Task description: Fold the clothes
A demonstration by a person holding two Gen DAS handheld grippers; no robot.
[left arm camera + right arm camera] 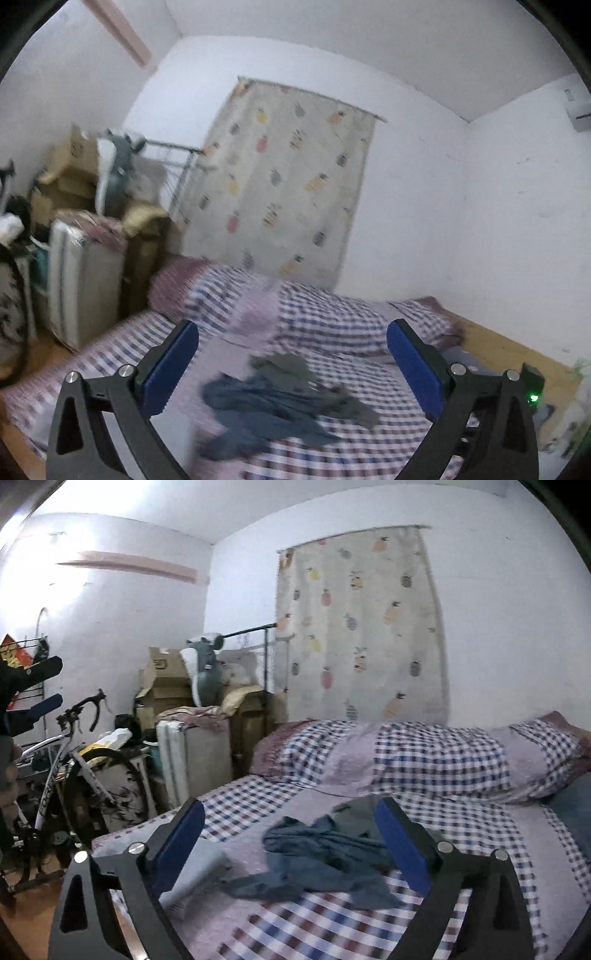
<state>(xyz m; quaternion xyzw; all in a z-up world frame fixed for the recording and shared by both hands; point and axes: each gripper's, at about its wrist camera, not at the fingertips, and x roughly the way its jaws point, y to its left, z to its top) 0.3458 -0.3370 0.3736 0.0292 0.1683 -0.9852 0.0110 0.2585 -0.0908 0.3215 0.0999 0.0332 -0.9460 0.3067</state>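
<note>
A crumpled blue-grey garment (266, 410) (325, 849) lies on the checked bedsheet (369, 443) (332, 923), partly overlapped by a bunched olive-grey garment (291, 367) (354, 808). My left gripper (291, 328) is open above and in front of the pile, with nothing between its blue pads. My right gripper (290, 805) is also open and empty, and the clothes lie beyond it on the bed. The left gripper (51, 686) shows again at the left edge of the right wrist view, held by a hand.
A checked quilt (424, 760) and pillows lie along the wall under a pineapple-print curtain (362, 627). A pale folded item (199, 871) sits at the bed's near-left edge. Left of the bed stand a bicycle (74, 760), cardboard boxes (166, 679) and a wrapped white unit (81, 280).
</note>
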